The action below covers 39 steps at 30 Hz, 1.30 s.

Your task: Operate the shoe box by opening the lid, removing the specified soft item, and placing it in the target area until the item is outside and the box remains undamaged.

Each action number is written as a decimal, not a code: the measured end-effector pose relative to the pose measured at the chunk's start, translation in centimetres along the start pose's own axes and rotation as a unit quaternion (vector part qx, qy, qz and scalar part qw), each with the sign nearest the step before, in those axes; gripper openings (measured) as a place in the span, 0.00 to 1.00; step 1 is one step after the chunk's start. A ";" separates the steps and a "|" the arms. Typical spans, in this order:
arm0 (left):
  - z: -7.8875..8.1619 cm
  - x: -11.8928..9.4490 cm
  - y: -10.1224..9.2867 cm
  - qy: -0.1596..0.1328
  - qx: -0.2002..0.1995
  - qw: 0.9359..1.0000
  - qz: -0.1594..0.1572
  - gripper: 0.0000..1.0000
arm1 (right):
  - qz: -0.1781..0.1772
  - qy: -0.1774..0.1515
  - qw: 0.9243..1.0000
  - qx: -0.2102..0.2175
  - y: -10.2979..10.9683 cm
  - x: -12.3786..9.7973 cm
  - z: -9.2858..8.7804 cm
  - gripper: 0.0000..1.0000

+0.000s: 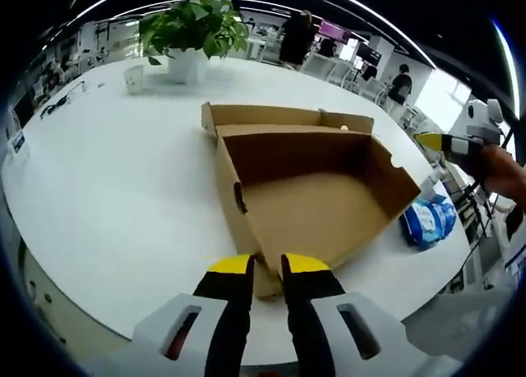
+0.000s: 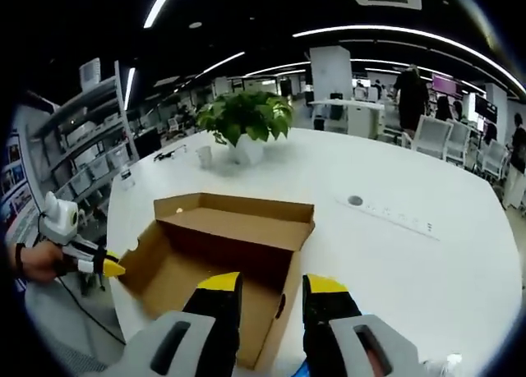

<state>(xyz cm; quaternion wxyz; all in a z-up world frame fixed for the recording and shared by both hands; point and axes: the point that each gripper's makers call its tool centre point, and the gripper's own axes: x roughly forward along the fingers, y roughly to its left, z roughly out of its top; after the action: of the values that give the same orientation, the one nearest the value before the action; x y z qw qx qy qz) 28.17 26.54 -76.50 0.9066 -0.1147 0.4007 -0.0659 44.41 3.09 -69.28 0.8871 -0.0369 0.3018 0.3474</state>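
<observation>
Your left gripper [image 1: 266, 266] sits at the near corner of the shoe box [image 1: 312, 196], its yellow-tipped jaws standing a little apart with the cardboard corner in the gap between them; you cannot tell whether they actually pinch the wall, since the contact is hidden behind the jaw tips. In the right gripper view, your right gripper [image 2: 271, 287] has its jaws spread, straddling the near side wall of the shoe box [image 2: 222, 254] without clearly touching it.

The box lies open on the white round table [image 1: 107, 188]. Its lid [image 1: 283, 116] is folded back flat on the far side in the left gripper view, and its inside looks bare brown cardboard, though the near wall hides the floor closest to you. The box's long axis runs away from your left gripper toward the potted plant [image 1: 193, 28] end of the table, slightly angled to the right.

A blue soft packet [image 1: 429, 221] lies on the table just beside the box's right wall, outside it; its printing is too blurred to read. In the right gripper view a sliver of blue [image 2: 302, 367] peeks out at the bottom between the jaw bases, mostly cut off.

A paper cup [image 1: 134, 78] stands near the plant. A power strip [image 2: 386, 214] lies on the table well apart from the box.
</observation>
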 end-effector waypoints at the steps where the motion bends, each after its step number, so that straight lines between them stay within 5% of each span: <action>1: 0.0 0.0 0.0 0.000 -0.001 1.000 0.000 0.12 | 0.000 0.000 1.000 0.001 -0.1 0.3 0.2 0.26; 18: 0.2 0.2 0.3 -0.005 -0.021 1.000 -0.004 0.12 | -0.025 0.017 0.999 0.042 -4.5 7.9 4.3 0.24; 39: 0.1 0.7 0.8 -0.005 -0.032 0.999 -0.008 0.12 | -0.034 0.089 0.995 0.013 -5.8 15.8 3.2 0.24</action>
<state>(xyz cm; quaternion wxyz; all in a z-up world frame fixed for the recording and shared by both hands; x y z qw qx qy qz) 28.72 27.19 -77.17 0.9039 -0.1468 0.3974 -0.0595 58.85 8.94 -76.37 0.8686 -0.0663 0.3823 0.3083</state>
